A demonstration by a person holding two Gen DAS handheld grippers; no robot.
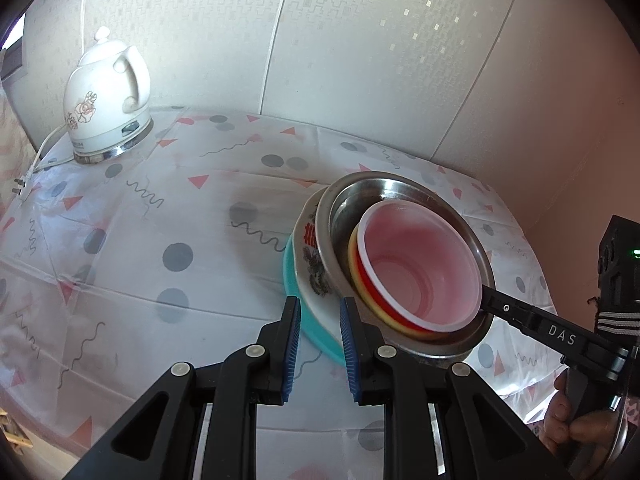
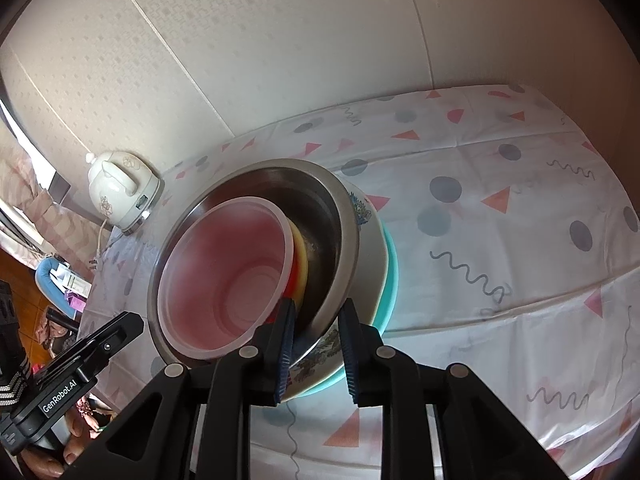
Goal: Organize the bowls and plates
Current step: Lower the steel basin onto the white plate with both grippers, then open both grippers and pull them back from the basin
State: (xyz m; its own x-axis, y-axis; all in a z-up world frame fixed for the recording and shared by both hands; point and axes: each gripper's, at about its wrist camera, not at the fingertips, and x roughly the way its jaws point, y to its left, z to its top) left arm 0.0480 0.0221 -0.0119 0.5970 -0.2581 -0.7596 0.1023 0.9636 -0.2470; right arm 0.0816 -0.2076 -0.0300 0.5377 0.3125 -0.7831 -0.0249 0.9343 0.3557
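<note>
Stack: red bowl [image 1: 420,272] nested in metal bowl [image 1: 404,192] on plates [image 1: 310,264], counter [image 1: 160,240] at 3 o'clock, tidied by size | right gripper [image 2: 314,344] fingers straddle the rim, released | left gripper [image 1: 320,344] released, empty, beside

Sunlit patterned wallpaper [image 1: 340,40] behind clothed table [image 1: 160,240]

hidden: teal bowl [image 1: 316,332] mostly under stack | yellow bowl [image 2: 301,258] only a sliver | cut off: hand [image 1: 576,428] at edge
</note>
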